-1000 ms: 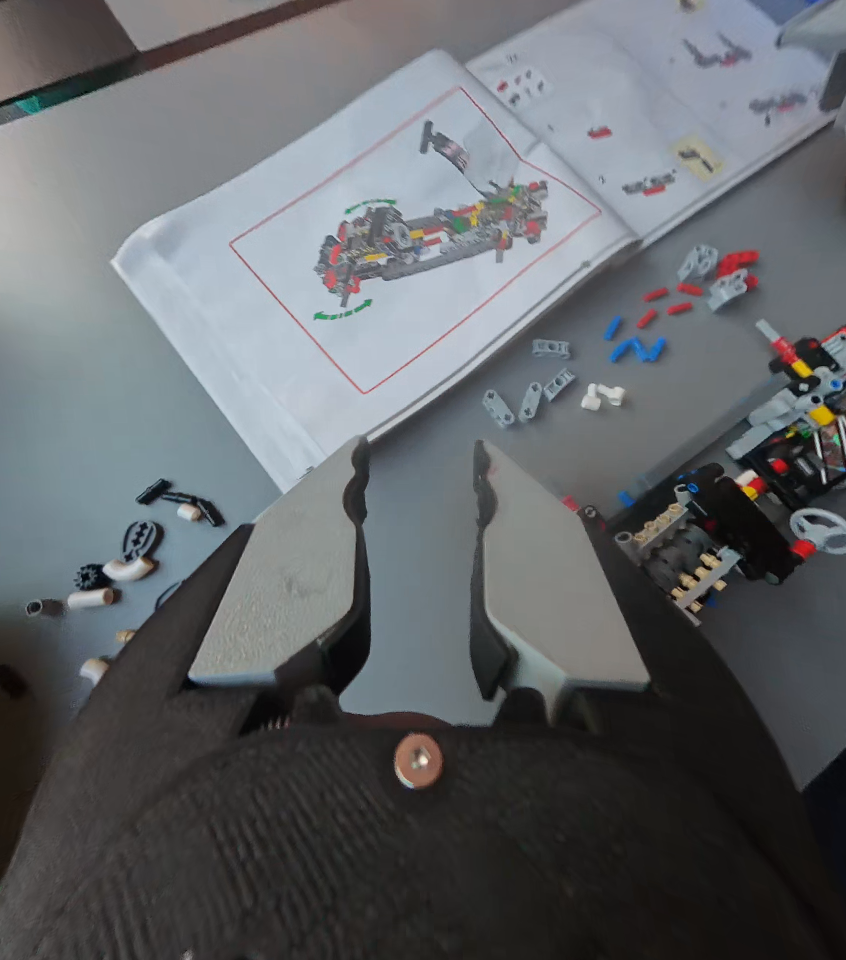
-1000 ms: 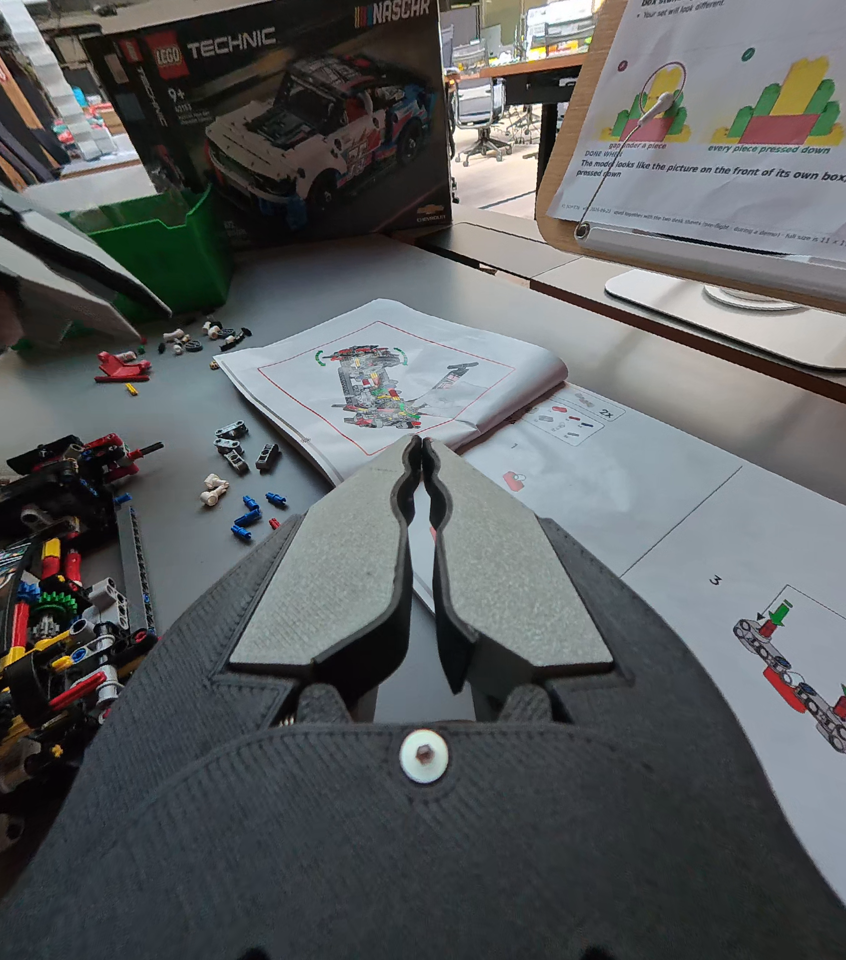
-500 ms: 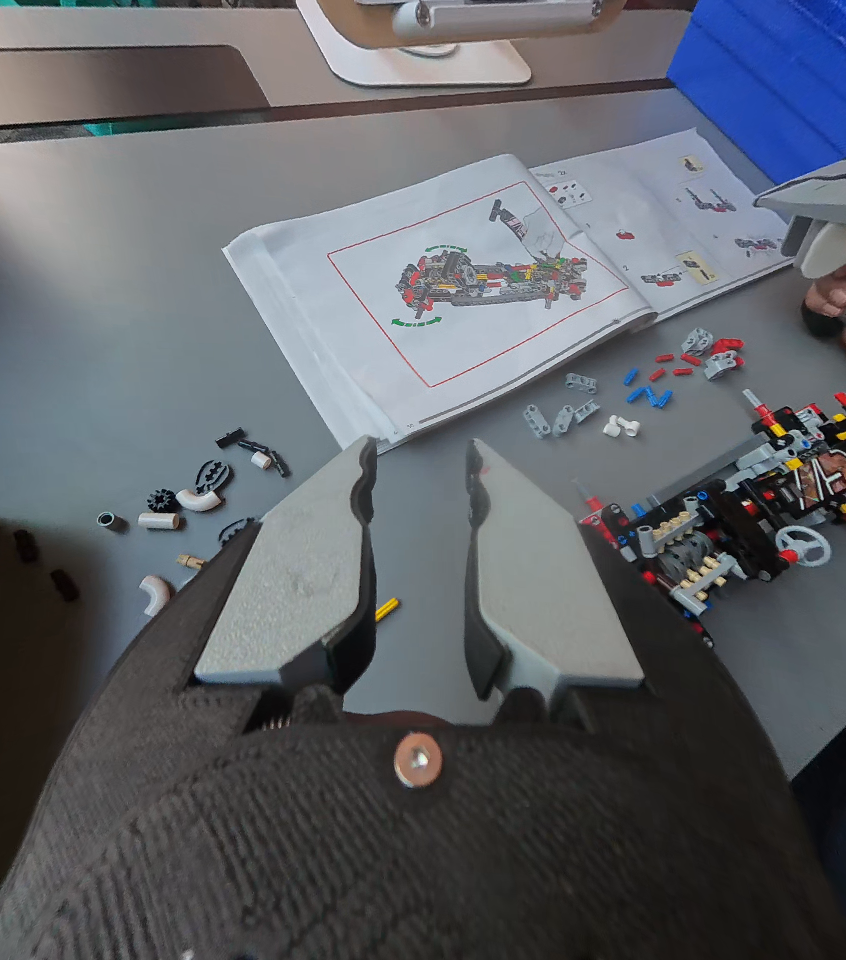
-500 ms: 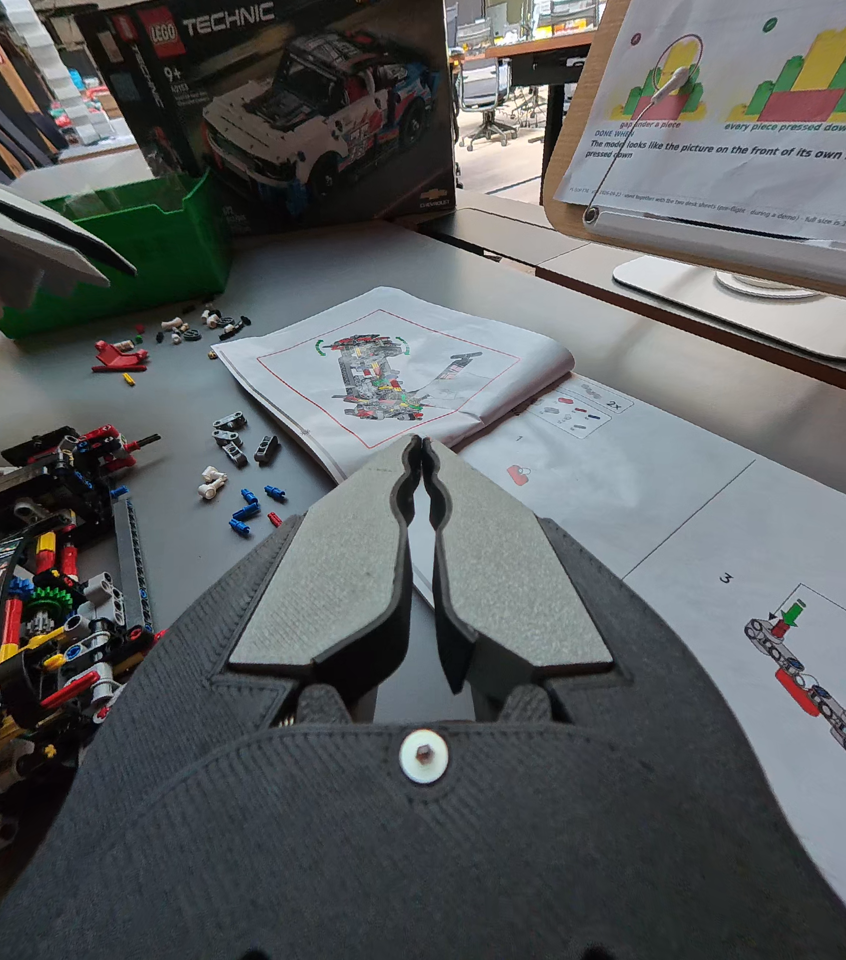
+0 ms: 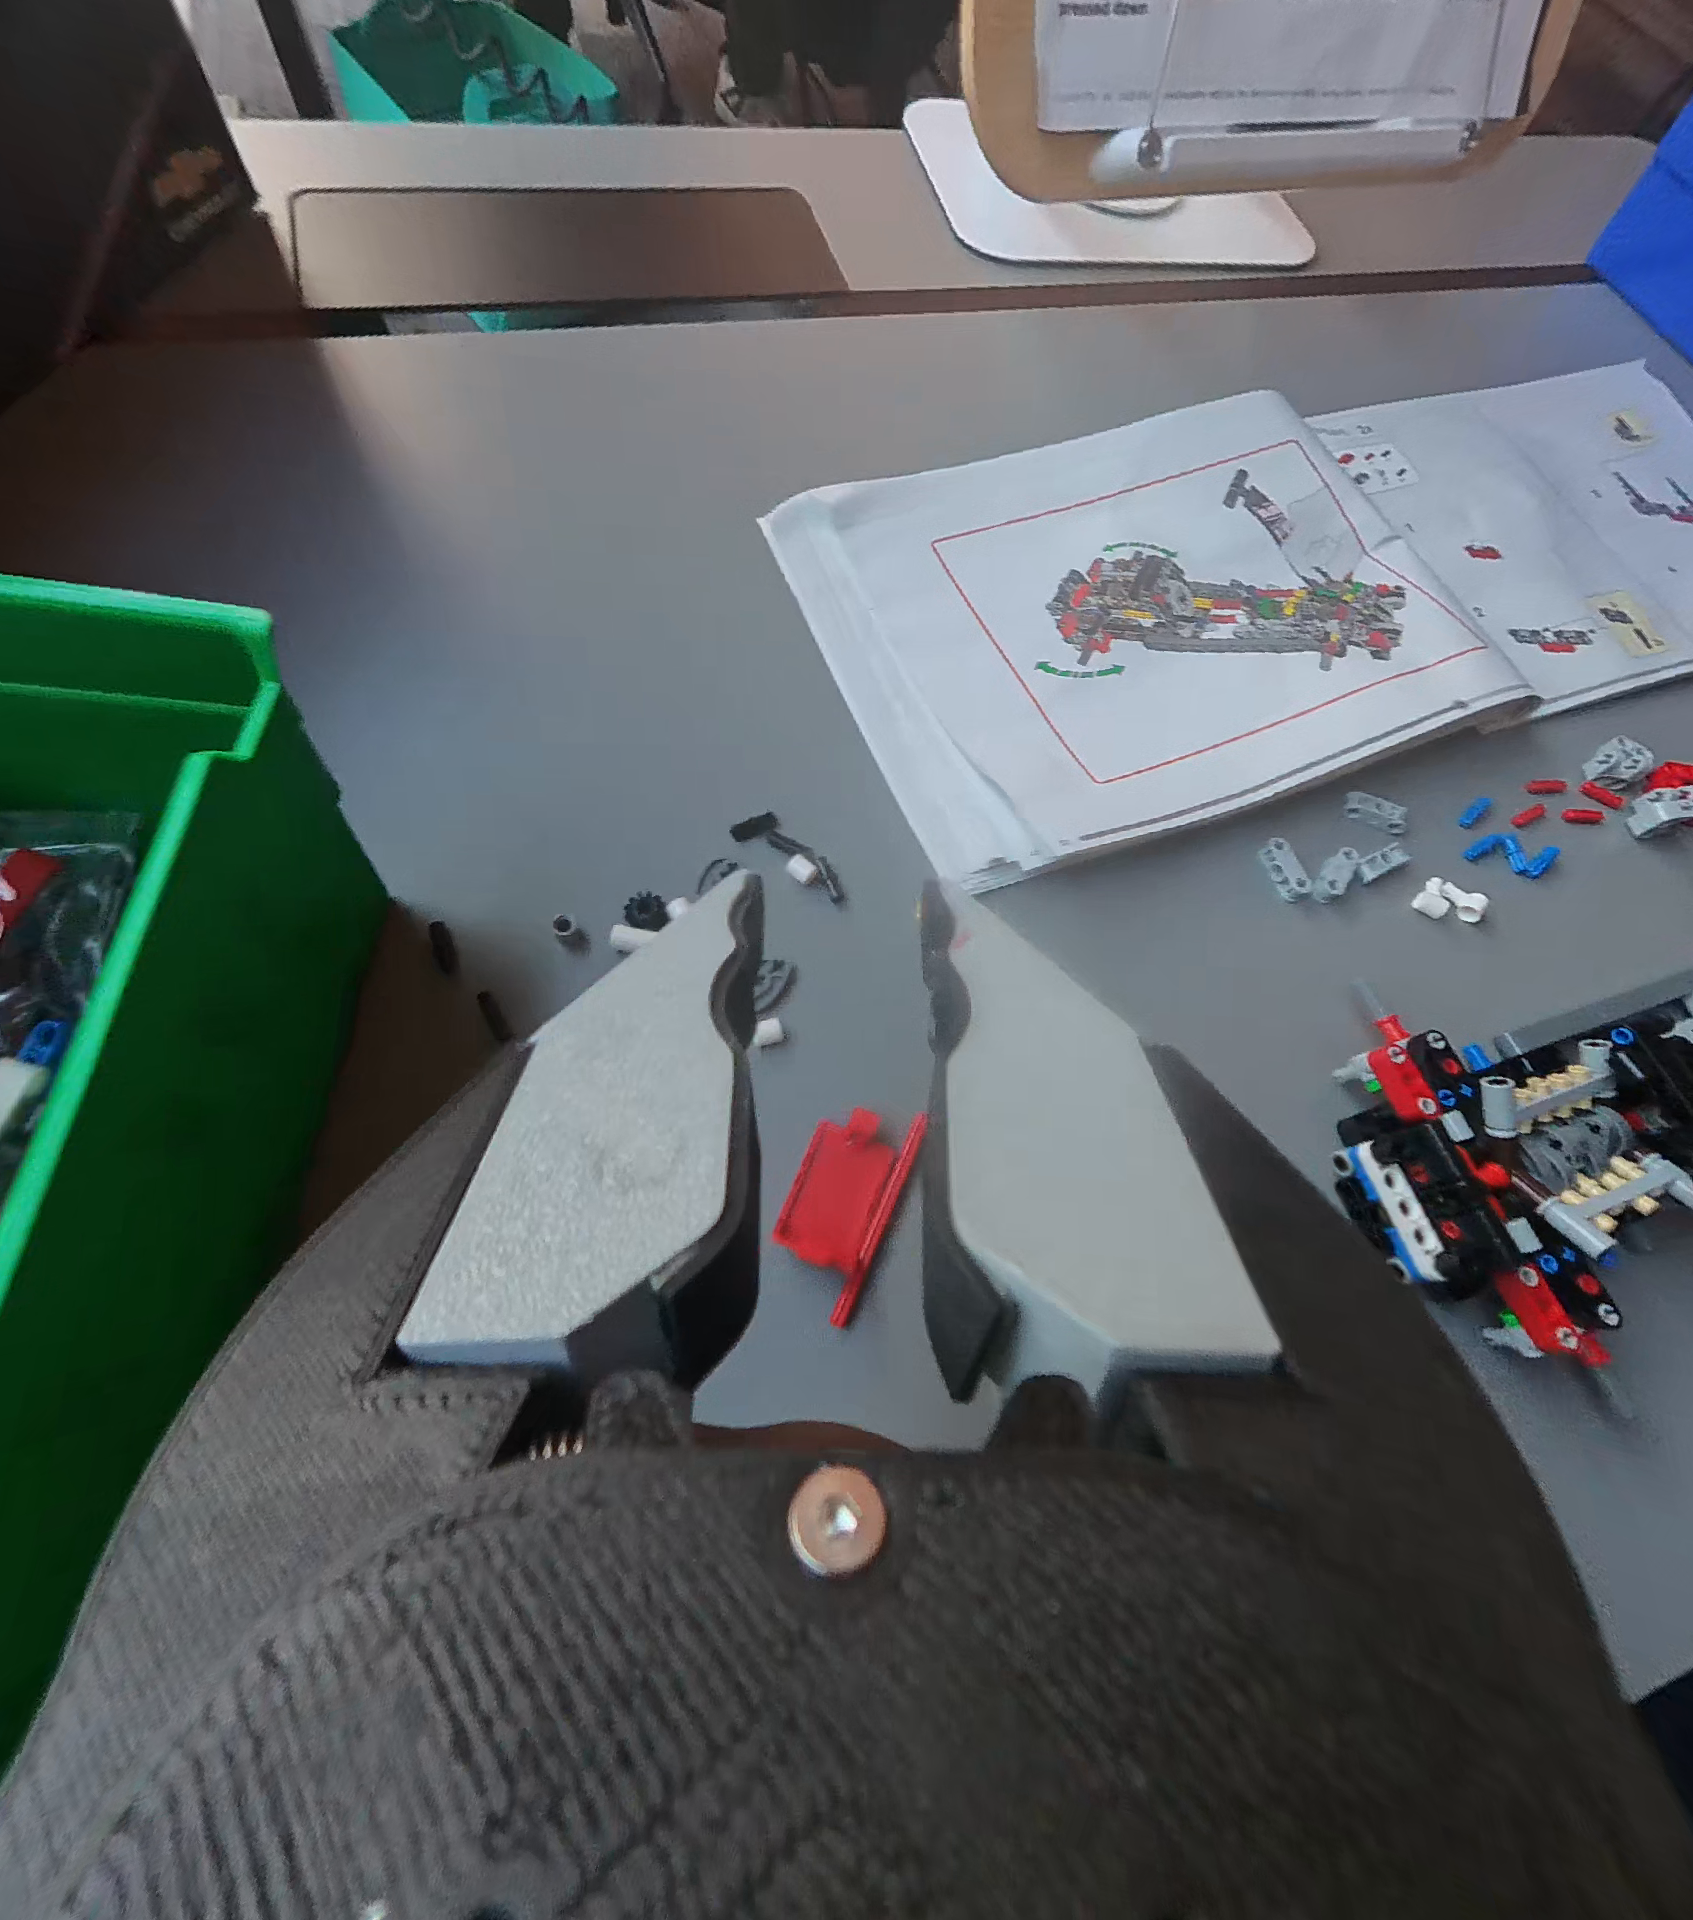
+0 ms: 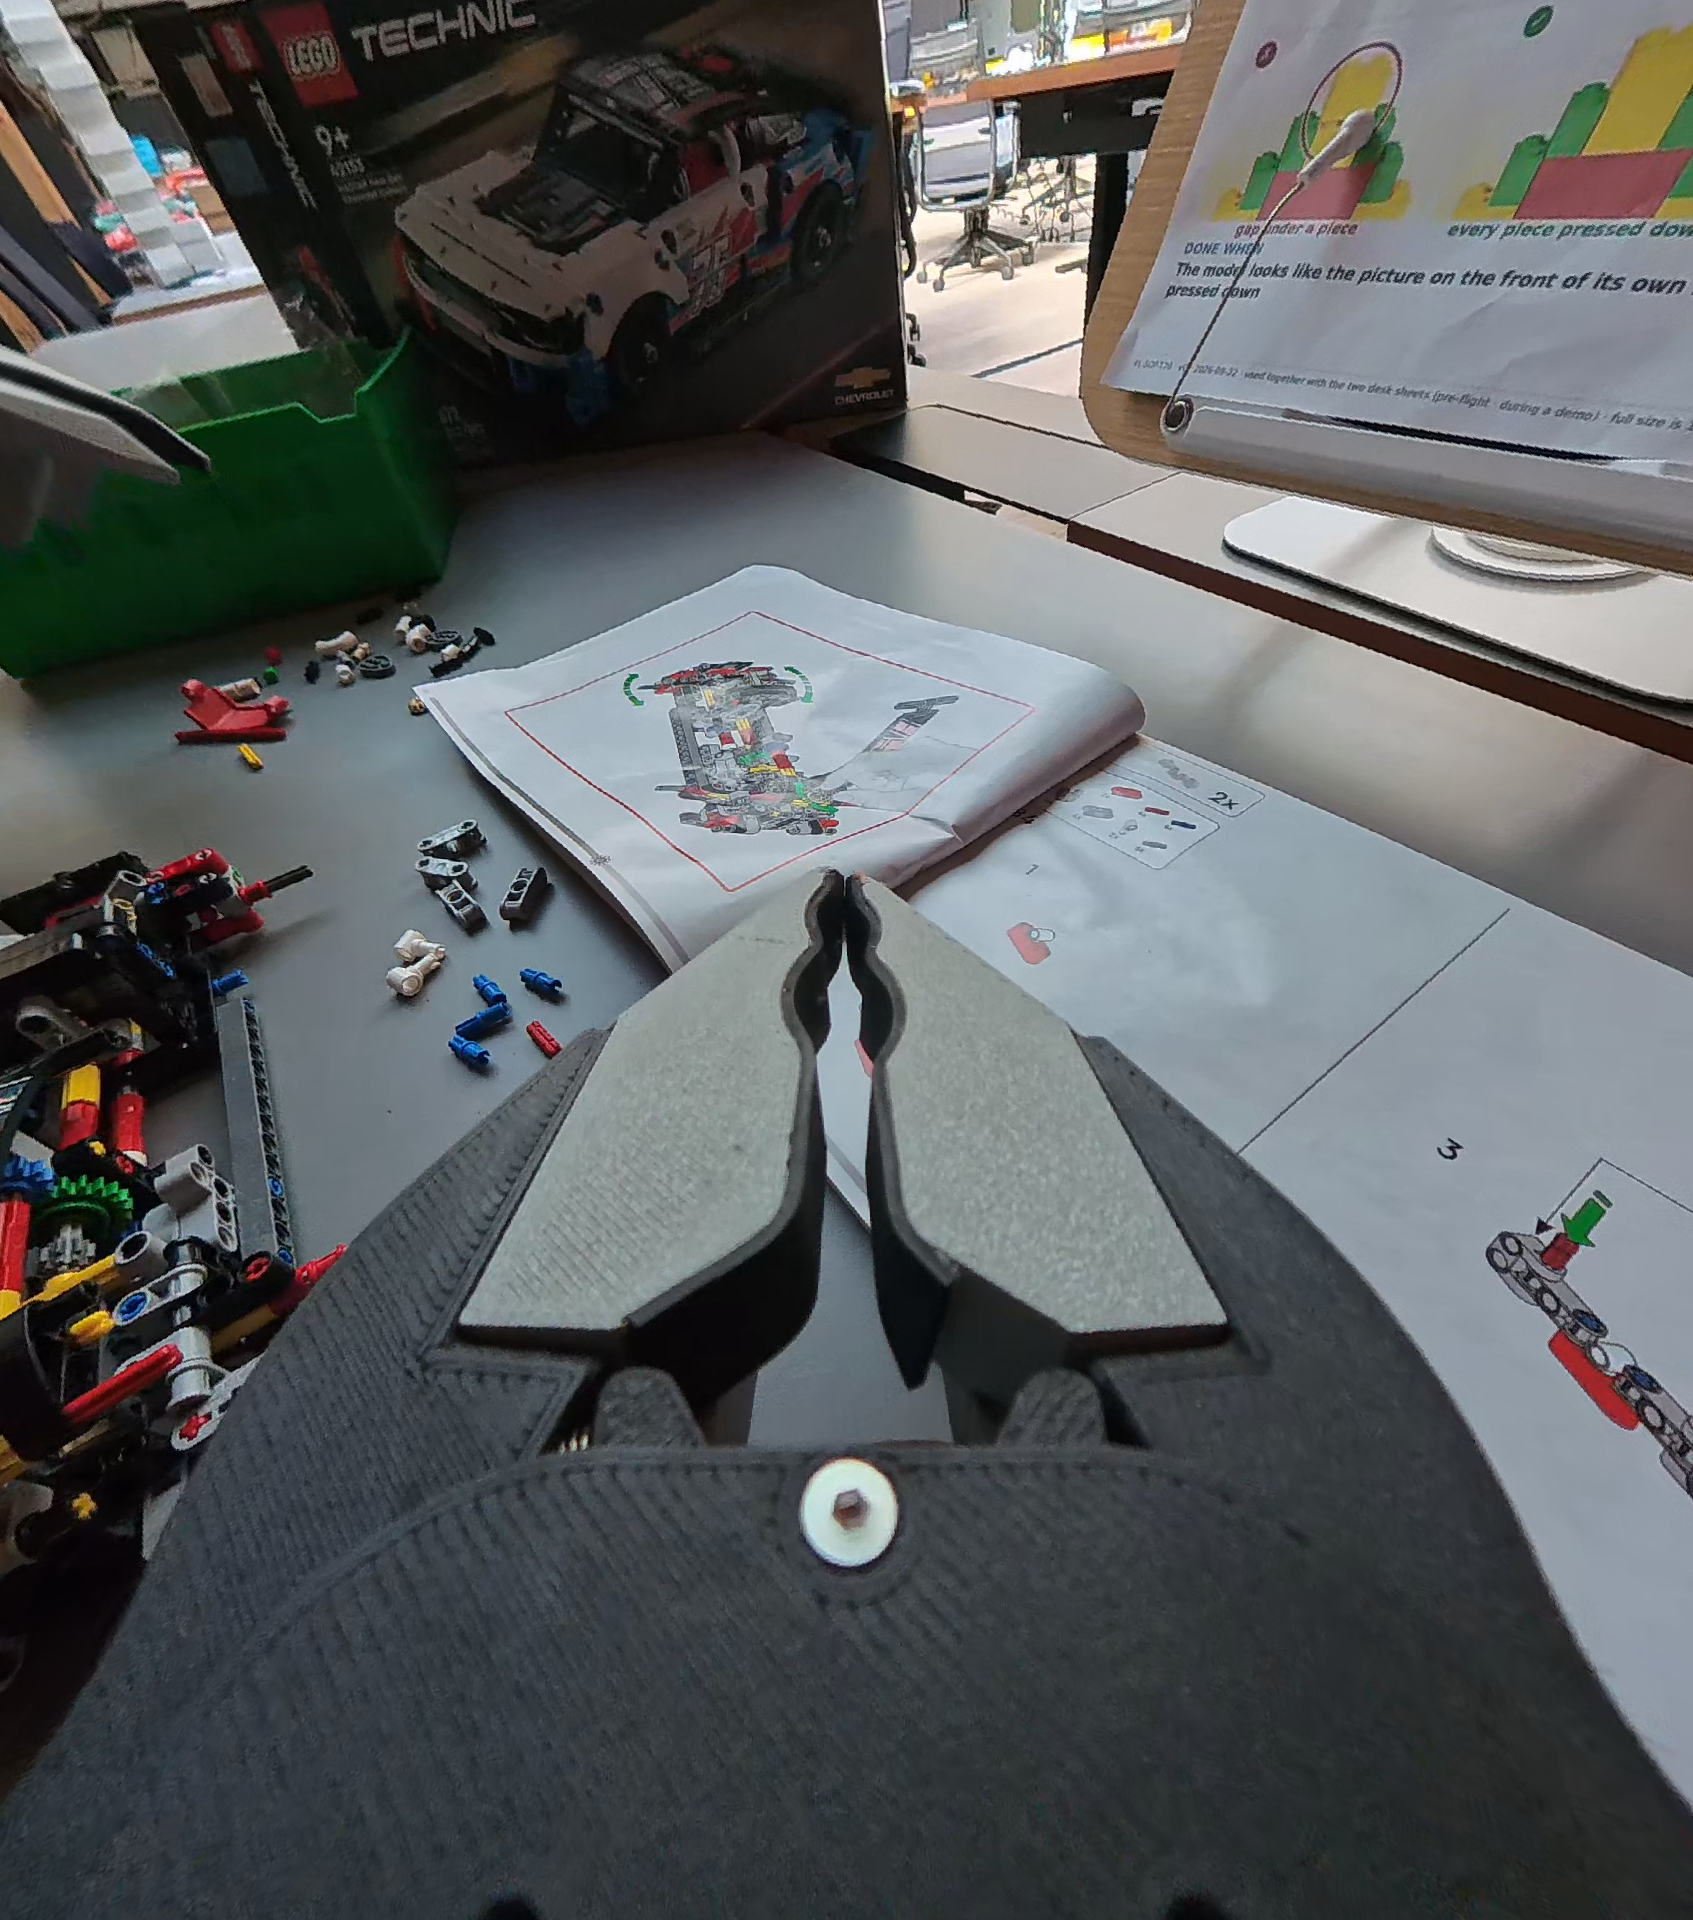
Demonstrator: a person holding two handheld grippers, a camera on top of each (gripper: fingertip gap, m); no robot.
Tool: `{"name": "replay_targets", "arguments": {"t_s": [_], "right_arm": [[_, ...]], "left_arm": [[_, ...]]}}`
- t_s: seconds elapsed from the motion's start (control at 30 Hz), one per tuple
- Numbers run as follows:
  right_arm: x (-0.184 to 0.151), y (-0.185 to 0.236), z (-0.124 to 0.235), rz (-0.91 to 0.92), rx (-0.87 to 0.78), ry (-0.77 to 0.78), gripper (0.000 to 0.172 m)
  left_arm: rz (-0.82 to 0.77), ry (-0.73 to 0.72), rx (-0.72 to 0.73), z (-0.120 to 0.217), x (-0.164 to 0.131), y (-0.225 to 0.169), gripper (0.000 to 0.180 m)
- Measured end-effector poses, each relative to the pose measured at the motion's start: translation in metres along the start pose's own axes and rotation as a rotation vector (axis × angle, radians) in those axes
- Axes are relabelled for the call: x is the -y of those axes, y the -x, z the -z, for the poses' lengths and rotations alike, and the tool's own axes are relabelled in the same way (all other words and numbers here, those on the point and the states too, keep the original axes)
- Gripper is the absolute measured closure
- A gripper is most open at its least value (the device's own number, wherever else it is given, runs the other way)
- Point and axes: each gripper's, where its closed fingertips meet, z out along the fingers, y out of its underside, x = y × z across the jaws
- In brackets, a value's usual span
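The left gripper [image 5: 837, 914] hangs above the grey table [image 5: 530, 582] with its fingers a narrow way apart and nothing between the pads. Under it lie a red panel [image 5: 837, 1195] and a scatter of small black and white parts [image 5: 780, 862]; a green bin [image 5: 198, 987] stands just to its left. The right gripper [image 6: 844, 881] has its tips together on nothing, over the open booklet [image 6: 769, 748]. The half-built car [image 6: 42, 1174] sits to its left.
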Motion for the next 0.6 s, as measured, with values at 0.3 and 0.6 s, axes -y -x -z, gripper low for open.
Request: {"name": "replay_targets", "arguments": {"t_s": [0.3, 0.6], "right_arm": [[-0.002, -0.001, -0.001, 0.000, -0.008, 0.006, 0.172], [-0.002, -0.001, 0.002, -0.004, -0.020, 0.000, 0.172]], "left_arm": [[-0.003, 0.057, 0.037, -0.007, -0.011, 0.018, 0.168], [-0.096, 0.343, -0.083, -0.059, -0.031, 0.002, 0.165]]}}
